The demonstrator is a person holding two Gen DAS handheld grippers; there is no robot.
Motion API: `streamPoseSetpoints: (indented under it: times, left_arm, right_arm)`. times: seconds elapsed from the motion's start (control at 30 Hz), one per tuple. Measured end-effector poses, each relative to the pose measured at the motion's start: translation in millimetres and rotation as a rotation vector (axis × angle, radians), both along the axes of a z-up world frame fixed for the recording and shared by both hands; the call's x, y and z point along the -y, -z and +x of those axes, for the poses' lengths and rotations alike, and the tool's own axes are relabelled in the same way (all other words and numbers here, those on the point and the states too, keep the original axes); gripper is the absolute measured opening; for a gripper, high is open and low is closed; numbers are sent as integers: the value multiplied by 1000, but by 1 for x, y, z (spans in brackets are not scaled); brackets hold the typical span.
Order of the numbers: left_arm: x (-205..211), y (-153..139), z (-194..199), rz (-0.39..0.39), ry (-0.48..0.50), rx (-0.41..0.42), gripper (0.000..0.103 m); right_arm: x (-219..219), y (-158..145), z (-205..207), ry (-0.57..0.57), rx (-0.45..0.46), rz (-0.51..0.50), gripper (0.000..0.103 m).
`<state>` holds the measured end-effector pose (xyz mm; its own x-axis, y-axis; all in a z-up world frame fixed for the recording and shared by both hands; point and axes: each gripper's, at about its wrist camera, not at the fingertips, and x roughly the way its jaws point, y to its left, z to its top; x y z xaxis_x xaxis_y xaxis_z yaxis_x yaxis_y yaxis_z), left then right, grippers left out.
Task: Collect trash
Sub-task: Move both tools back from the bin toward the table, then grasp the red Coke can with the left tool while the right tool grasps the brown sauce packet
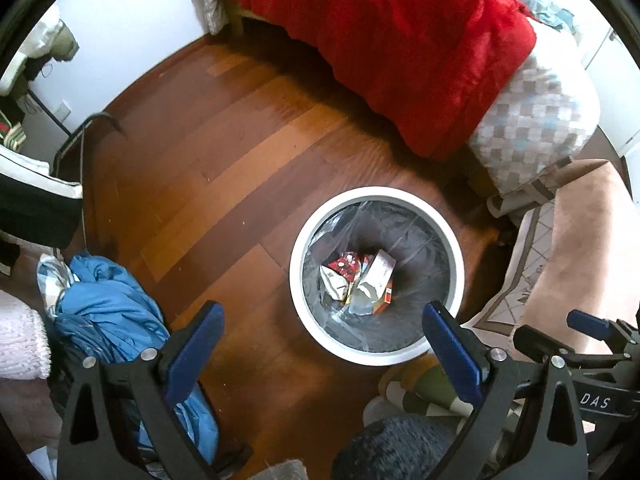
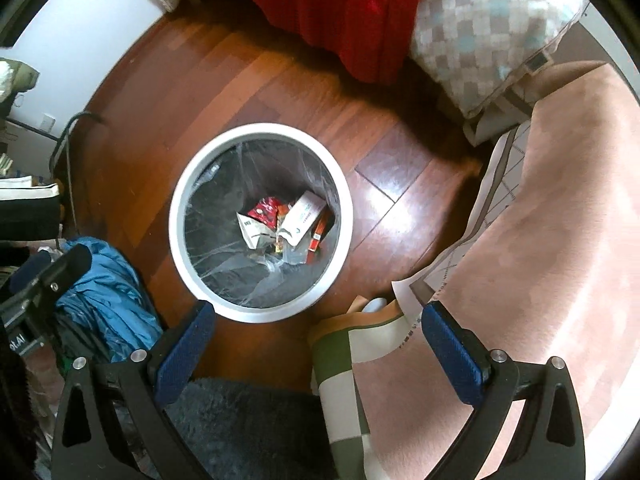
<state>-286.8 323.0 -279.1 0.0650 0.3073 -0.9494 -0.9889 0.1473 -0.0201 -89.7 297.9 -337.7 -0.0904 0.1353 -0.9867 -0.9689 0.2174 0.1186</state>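
Observation:
A round white trash bin with a clear liner stands on the wooden floor; it also shows in the right wrist view. Crumpled wrappers and a small carton lie at its bottom, also seen in the right wrist view. My left gripper is open and empty, high above the bin's near rim. My right gripper is open and empty, above the floor just right of the bin. The right gripper also shows in the left wrist view, and the left gripper in the right wrist view.
A bed with a red blanket and checked cover stands behind the bin. A pink rug lies at right. A blue garment lies at left. A green-checked cloth and dark fuzzy mat lie below.

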Motion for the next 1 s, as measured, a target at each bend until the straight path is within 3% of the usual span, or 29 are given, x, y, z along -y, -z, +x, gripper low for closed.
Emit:
streamPoseSetpoints:
  times: [0.33,0.47,0.57,0.63,0.73,0.83,1.0]
  left_arm:
    - [37,-80,12,127,46,48,101]
    - [53,-118,29,194,69,40,101]
    - [65,-151,54,265,108,84,101]
    - [71,-164,78,297,138,105,101]
    - [81,-169,130,312,202,130,101]
    - [93,-155,197,268,276,166,101]
    - [116,-105,332,154,403,168,101]
  right_arm:
    - [35,-85,4,21,-23,169,103]
    - [62,-127,18,64,-103,257,103]
    - [85,-157,39,102,-152,316,103]
    - [103,-175,61,134,-178,345,103]
    - [132,-195,99,170,-139,368,103]
    - [167,-207,159,248,-30,351,103]
    - [240,-198,301,500,99,289,103]
